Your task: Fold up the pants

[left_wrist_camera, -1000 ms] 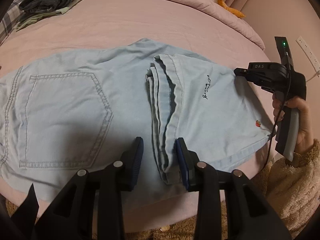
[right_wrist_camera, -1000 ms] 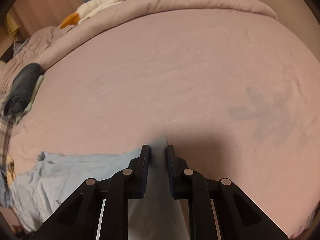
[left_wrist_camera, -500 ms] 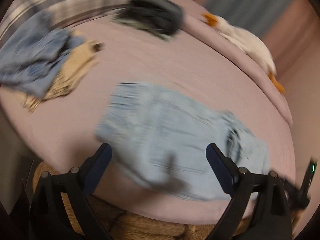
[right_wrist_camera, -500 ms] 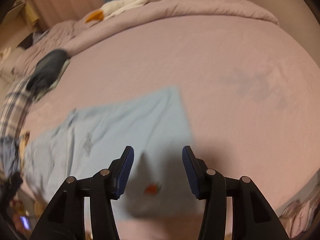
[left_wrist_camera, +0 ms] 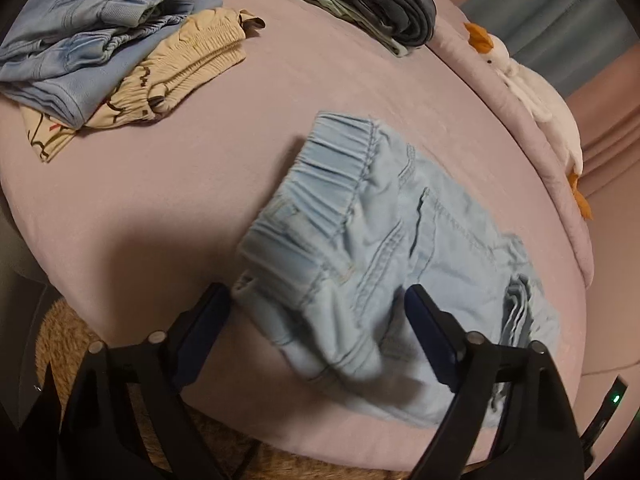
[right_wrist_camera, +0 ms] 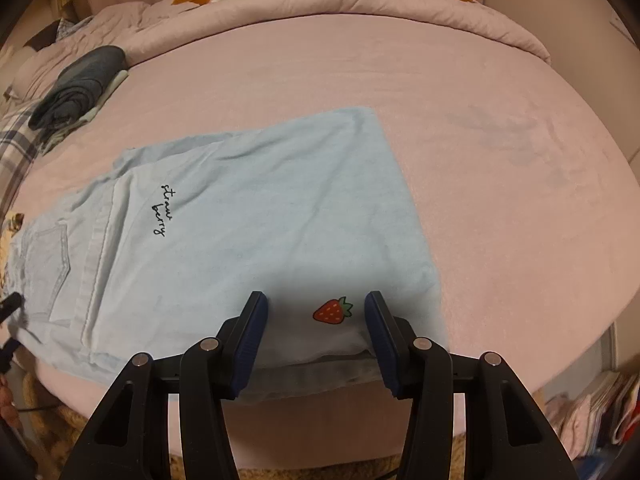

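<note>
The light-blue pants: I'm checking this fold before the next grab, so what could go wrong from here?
1. The light-blue pants lie close to the bed edge; a tug toward the person could pull them off.
2. The left gripper, open, straddles the bunched elastic waistband; closing there may catch too few layers.
3. The right gripper, open around the strawberry patch, could lift only the top layer and undo the fold.

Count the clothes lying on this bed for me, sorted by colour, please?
Light blue pants: 1
Blue garments in the pile: 1, perhaps more
Cream patterned shorts: 1
Dark grey folded garment: 1
Pale green garment under it: 1
Total: 5
</note>
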Demonstrator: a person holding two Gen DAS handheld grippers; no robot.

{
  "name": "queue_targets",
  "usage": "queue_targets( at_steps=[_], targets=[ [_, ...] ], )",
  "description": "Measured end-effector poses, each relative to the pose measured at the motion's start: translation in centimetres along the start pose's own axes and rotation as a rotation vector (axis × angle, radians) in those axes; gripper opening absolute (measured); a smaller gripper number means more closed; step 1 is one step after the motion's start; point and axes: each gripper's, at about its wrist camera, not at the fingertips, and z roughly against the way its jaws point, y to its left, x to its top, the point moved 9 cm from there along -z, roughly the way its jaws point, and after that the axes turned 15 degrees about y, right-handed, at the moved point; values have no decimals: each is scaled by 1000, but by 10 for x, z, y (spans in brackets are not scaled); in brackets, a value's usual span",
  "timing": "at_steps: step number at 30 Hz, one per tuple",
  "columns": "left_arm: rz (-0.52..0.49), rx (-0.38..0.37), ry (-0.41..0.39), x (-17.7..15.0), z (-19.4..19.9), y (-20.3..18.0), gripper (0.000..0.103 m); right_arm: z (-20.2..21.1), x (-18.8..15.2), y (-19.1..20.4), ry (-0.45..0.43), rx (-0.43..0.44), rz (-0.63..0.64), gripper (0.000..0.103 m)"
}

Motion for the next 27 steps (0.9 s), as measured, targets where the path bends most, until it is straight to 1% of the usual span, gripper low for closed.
queue_targets(
  at_steps=[1, 3, 4, 5, 6, 7, 8, 10, 11, 13, 14, 16, 17, 19, 20, 22, 23, 24, 26, 27],
  targets=[
    [7, -11, -1, 2, 1, -1, 64, 1, -1, 0, -3, -6, 3, 50],
    [3, 4, -9, 6, -2, -3, 53, 2, 2, 4, -6, -8, -1, 50],
    [1, 1, -10, 8, -3, -4, 44, 1, 2, 5, -7, -6, -3, 50],
    [8, -23, 1, 8, -4, -5, 35, 1, 1, 4, -7, -2, -6, 50],
    [20, -41, 12, 7, -2, -5, 34, 1, 2, 5, -8, 4, -10, 50],
    [25, -33, 16, 6, 2, -8, 33, 0, 3, 7, -9, 7, -11, 50],
    [0, -1, -7, 7, 10, -17, 32, 0, 3, 8, -9, 11, -11, 50],
    [-88, 44, -62, 6, 28, -40, 31, 0, 3, 8, -8, 17, -9, 50],
    [-157, 44, -105, 5, 43, -63, 31, 0, 2, 8, -8, 22, -10, 50],
    [-253, -13, -142, 0, 65, -100, 30, 4, 2, 5, -12, 47, -20, 50],
    [-316, -73, -152, -5, 77, -128, 30, 6, 0, 2, -15, 66, -29, 50],
    [-414, -141, -149, -14, 86, -168, 30, 9, -1, -5, -12, 98, -42, 50],
    [-483, -177, -132, -24, 87, -193, 30, 11, -2, -9, -14, 108, -52, 50],
    [-579, -202, -92, -41, 78, -230, 30, 18, -4, -18, -27, 134, -73, 50],
    [-633, -215, -60, -52, 68, -251, 30, 21, -5, -22, -33, 142, -79, 50],
    [-704, -222, 2, -71, 48, -276, 30, 28, -8, -38, -53, 121, -108, 50],
    [-746, -209, 47, -84, 31, -290, 30, 30, -9, -46, -62, 108, -123, 50],
    [-775, -194, 70, -93, 18, -298, 31, 33, -11, -56, -72, 98, -144, 50],
    [-839, -140, 122, -110, -13, -310, 34, 34, -15, -71, -74, 103, -179, 50],
    [-853, -121, 149, -115, -25, -313, 35, 33, -18, -79, -69, 113, -205, 50]
  ],
)
